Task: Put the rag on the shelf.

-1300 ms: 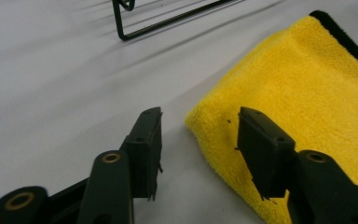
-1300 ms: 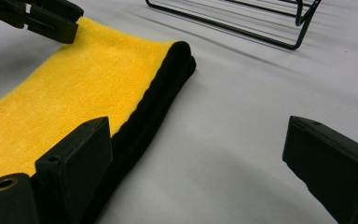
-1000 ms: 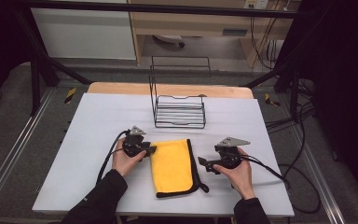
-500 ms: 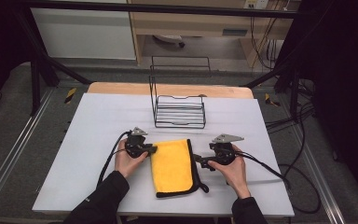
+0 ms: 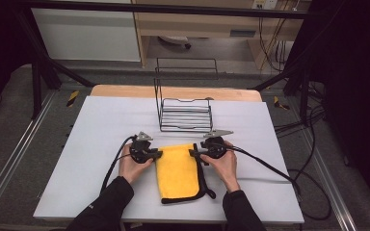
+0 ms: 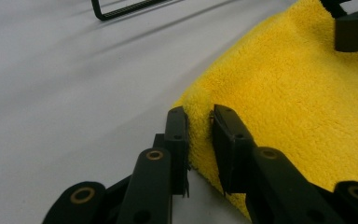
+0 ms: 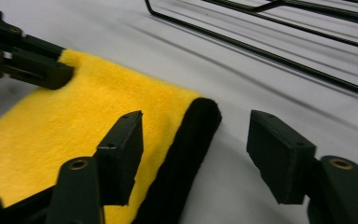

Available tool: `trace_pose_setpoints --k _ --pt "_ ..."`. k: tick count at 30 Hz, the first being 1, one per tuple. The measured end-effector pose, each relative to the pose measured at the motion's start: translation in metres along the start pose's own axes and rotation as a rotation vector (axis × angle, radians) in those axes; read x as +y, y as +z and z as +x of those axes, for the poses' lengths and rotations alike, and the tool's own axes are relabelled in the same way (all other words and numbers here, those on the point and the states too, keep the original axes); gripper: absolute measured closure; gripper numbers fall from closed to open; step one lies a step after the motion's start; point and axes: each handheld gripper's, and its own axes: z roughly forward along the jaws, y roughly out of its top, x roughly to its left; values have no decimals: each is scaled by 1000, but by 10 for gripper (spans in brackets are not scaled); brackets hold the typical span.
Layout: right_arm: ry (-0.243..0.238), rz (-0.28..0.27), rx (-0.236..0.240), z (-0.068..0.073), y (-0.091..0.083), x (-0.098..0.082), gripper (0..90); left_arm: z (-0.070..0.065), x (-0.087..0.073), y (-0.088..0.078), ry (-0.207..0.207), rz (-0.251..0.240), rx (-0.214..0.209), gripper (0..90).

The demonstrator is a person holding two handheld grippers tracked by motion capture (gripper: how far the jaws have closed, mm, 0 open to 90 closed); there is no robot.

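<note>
A yellow cloth [image 5: 179,171] with a black trim lies flat at the near middle of the white table. My left gripper [image 5: 159,154] is at its far left corner. In the left gripper view its jaws [image 6: 199,122] have just been closing and now pinch the cloth's [image 6: 298,107] fluffy edge. My right gripper [image 5: 193,153] is at the far right corner. Its jaws [image 7: 196,140] have just been closing and still stand apart, with the black-trimmed corner [image 7: 193,123] between them and not pressed.
A black wire rack [image 5: 184,108] stands just beyond the cloth at the table's middle. The white table top [image 5: 101,125] spreads to both sides. Cables trail from each gripper toward the near and right edges.
My right gripper has moved left and forward to the cloth's far right corner, and its jaws have narrowed. The left hand has stayed at the far left corner.
</note>
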Motion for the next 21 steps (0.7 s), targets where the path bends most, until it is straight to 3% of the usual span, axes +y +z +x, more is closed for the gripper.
trace_pose_setpoints --k 4,10,21 --pt "5 27 -4 -3 7 -1 468 0 0 0 7 0 1 755" --pt "34 63 42 -2 10 -1 616 -1 0 0 17 -2 6 752" --pt "68 102 54 3 12 2 752 2 0 0 9 0 -10 742"
